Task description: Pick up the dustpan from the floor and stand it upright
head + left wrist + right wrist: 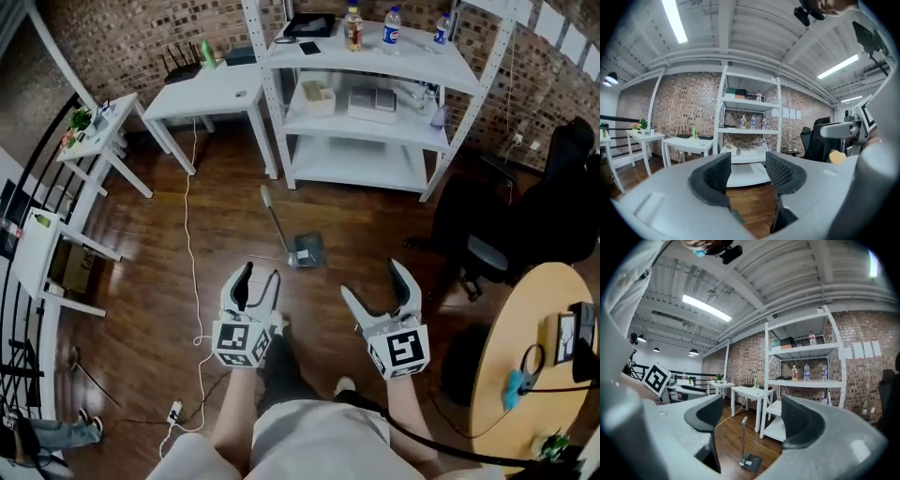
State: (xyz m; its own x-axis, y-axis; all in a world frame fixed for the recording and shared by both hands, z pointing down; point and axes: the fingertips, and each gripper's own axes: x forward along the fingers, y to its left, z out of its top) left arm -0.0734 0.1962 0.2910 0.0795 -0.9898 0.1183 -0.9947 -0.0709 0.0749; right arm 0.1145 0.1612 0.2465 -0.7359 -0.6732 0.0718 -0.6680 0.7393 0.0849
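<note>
1. As the head view shows it, the dustpan (306, 249) stands on the wood floor before the white shelving (412, 58), handle raised. Your left gripper (260, 277) and right gripper (375, 281) hang well short of it, both empty.
2. Left gripper view: your jaws sit partly apart, with only floor and shelving between them.
3. Right gripper view: your jaws gape wide on nothing, and the dustpan is upright beyond them. It stands unsupported, so I judge that a stray foot or a clumsy re-grip could topple it.
</note>
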